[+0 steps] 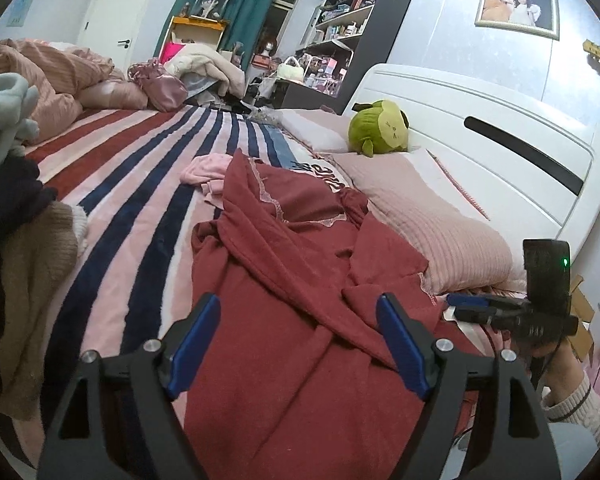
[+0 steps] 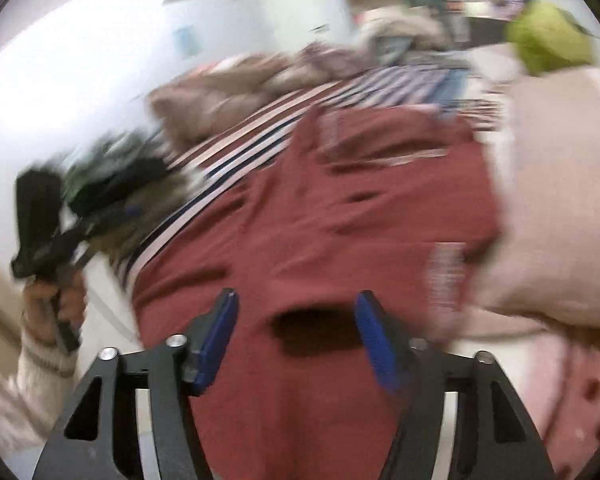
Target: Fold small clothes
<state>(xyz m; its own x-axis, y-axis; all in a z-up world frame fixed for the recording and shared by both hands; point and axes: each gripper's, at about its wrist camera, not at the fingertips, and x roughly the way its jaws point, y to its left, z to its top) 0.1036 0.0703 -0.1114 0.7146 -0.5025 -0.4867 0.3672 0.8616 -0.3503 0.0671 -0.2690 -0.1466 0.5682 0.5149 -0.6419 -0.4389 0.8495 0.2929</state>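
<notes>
My left gripper (image 1: 298,316) and right gripper (image 2: 294,312) both hang spread and empty over the rumpled red garment (image 1: 300,264), striped blanket (image 1: 140,184) free to my left, pink pillow (image 1: 432,224) crowding its right edge, the right view too blurred for hems.

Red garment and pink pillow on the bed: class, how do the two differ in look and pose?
The red garment is dark red, crumpled and spread flat with lace trim; the pink pillow is pale pink, ribbed, plump and smooth. The garment lies on the striped blanket; the pillow sits by the white headboard. Both are soft fabric, touching.
</notes>
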